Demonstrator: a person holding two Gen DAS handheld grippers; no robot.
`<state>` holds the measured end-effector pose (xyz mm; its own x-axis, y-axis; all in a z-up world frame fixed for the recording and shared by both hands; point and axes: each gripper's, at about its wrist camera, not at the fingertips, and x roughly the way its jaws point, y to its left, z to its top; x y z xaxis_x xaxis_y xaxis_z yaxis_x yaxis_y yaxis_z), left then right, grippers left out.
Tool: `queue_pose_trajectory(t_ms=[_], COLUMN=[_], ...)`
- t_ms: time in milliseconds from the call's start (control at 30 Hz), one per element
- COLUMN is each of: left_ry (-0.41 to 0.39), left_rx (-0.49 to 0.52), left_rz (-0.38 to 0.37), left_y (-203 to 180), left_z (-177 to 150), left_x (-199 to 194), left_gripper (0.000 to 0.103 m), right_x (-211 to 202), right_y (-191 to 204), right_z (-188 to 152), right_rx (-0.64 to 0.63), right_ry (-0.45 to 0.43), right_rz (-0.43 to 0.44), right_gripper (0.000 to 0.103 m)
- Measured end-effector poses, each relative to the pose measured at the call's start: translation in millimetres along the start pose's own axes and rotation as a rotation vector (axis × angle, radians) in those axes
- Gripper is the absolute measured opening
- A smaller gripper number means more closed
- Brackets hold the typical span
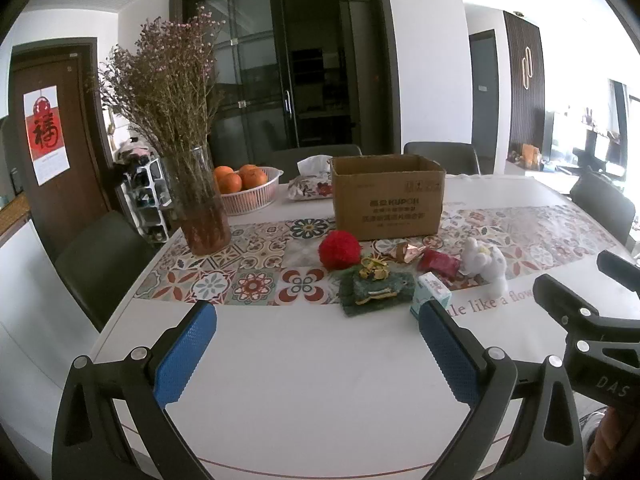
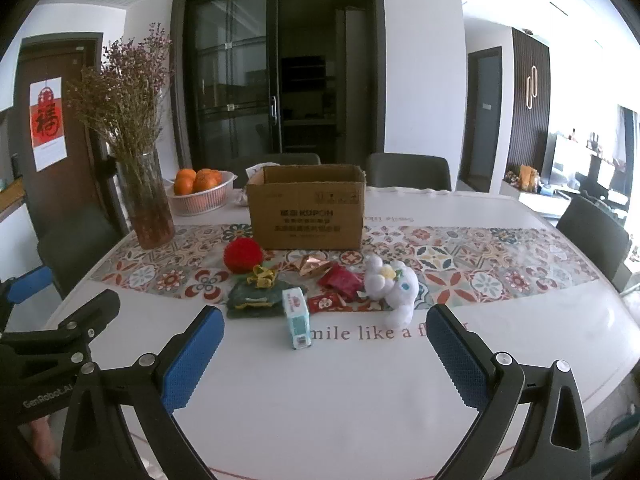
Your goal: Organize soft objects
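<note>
Soft white plush, a small toy animal, lay on its side at the near edge of the patterned runner, rightmost of a loose cluster of small things on the worktop. Just left of it were red foil packets, one touching its paw, and behind those a crumpled copper-coloured wrapper. A red pompom ball sat at the left of the cluster, close to the front of an open cardboard box that stood upright behind everything. In front of the ball lay a dark green fuzzy pouch with a knot of gold ribbon on top, and beside the pouch a small teal and white carton pointed toward the camera.

Both tongs hung above the bare near part of the worktop, well short of the cluster. The left tongs were spread wide apart with nothing between the blue pads; the right tongs were likewise spread wide and held nothing.

Farther back stood a glass vase of dried flowers at the left, a white basket of oranges beside it, and dark chairs around the worktop.
</note>
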<state>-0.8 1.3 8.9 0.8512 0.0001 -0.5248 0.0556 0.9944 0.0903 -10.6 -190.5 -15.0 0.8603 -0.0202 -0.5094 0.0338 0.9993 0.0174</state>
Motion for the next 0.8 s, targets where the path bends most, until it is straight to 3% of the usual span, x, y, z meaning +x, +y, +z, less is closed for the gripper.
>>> queue_pose_trajectory(t_ms=[800], left_ry=[0.003], left_rx=[-0.001], left_rz=[-0.012], left_y=[-3.2], left_z=[-3.9], left_x=[1.7], left_gripper=[0.103], right_x=[-1.1], right_y=[0.9], right_z=[-0.5], right_rx=[-0.001], right_ry=[0.007], right_rz=[0.015], right_gripper=[0.103])
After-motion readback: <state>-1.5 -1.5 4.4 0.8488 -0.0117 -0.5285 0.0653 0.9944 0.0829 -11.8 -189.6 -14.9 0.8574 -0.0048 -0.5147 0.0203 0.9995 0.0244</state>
